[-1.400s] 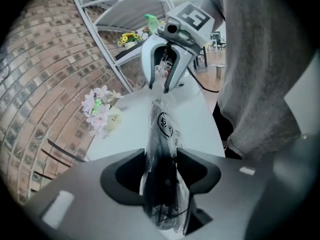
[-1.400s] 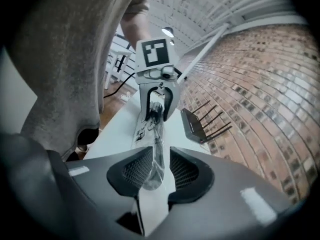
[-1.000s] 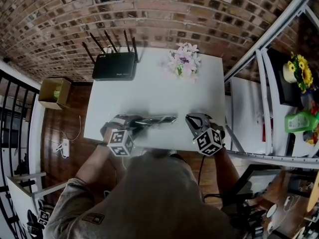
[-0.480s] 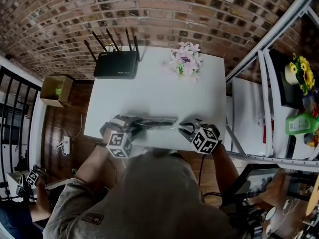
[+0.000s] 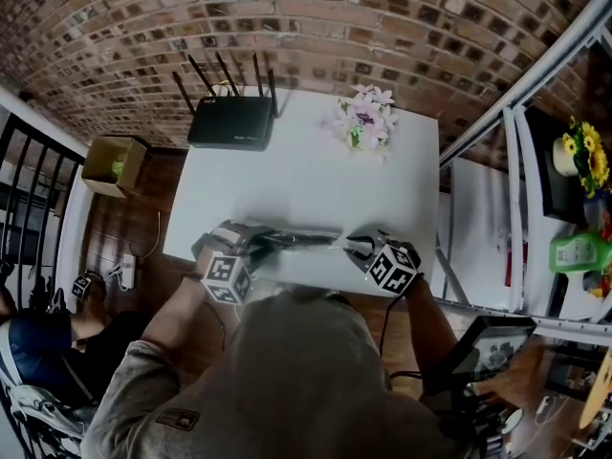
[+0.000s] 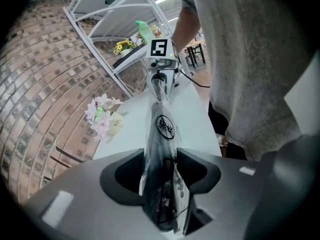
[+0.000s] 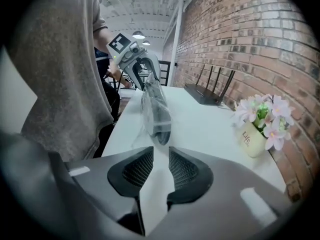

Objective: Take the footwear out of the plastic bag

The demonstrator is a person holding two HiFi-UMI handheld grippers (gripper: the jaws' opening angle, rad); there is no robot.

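Footwear (image 7: pixel 159 121), dark and inside its clear plastic bag (image 5: pixel 298 238), lies along the near edge of the white counter (image 5: pixel 306 175). Your left tongs (image 5: pixel 251 241) pinch one end of the bag. Your right tongs (image 5: pixel 356 247) sit just short of the other end, jaws slightly spread, having just been opening, with nothing between them. A router (image 5: pixel 229 122) and a flower pot (image 5: pixel 366 122) stand by the brick wall (image 5: pixel 287 27). A second ago your right tongs were higher, and a seated person (image 5: pixel 48 352) has since appeared at the left.
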